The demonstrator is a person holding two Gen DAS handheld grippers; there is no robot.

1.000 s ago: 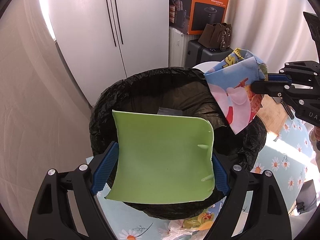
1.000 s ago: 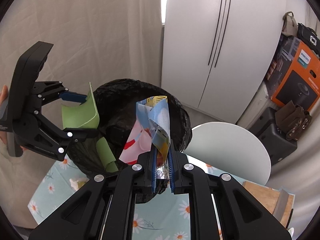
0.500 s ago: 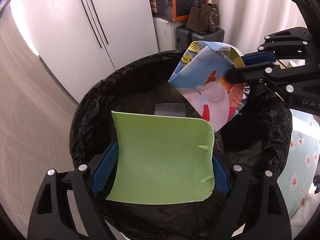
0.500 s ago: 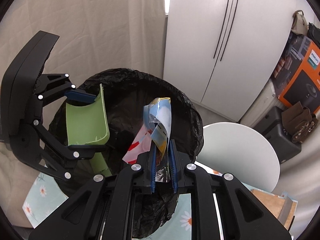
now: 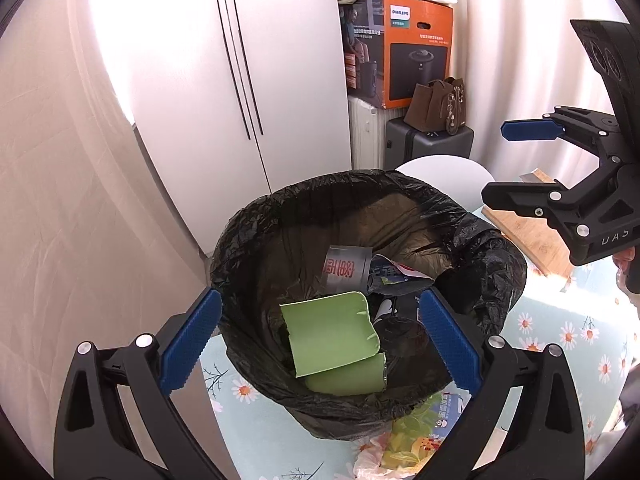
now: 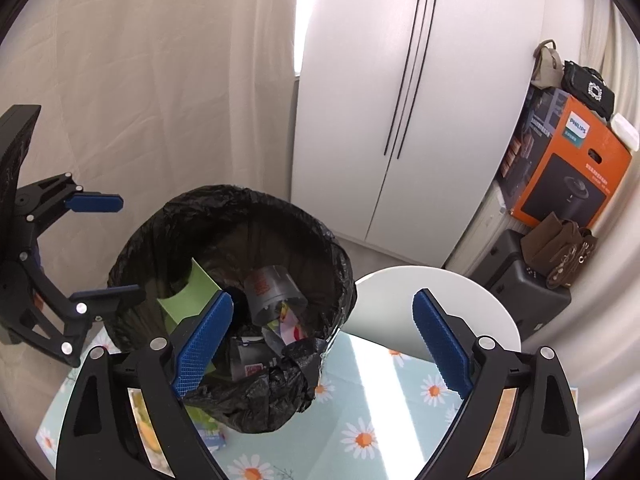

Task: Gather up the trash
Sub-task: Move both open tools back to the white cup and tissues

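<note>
Left wrist view | left gripper (image 5: 320, 336) and right gripper (image 6: 324, 340) spread wide, empty | green sheet (image 5: 332, 336) inside bin bag (image 5: 492, 264) | lift clear before reaching table litter (image 5: 404, 440)

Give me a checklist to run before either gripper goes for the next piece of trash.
1. Left gripper open and holding nothing: ok.
2. Right gripper open and holding nothing: ok.
3. Green sheet lies inside the black bin bag: ok.
4. Colourful wrapper lies inside the bag, beside the grey packet: ok.
5. Bag's mouth open, rim not folded shut: ok.
6. Next trash found: a printed wrapper lies on the floral tablecloth in front of the bag: ok.
7. Whether other trash lies out of frame: cannot tell.
</note>
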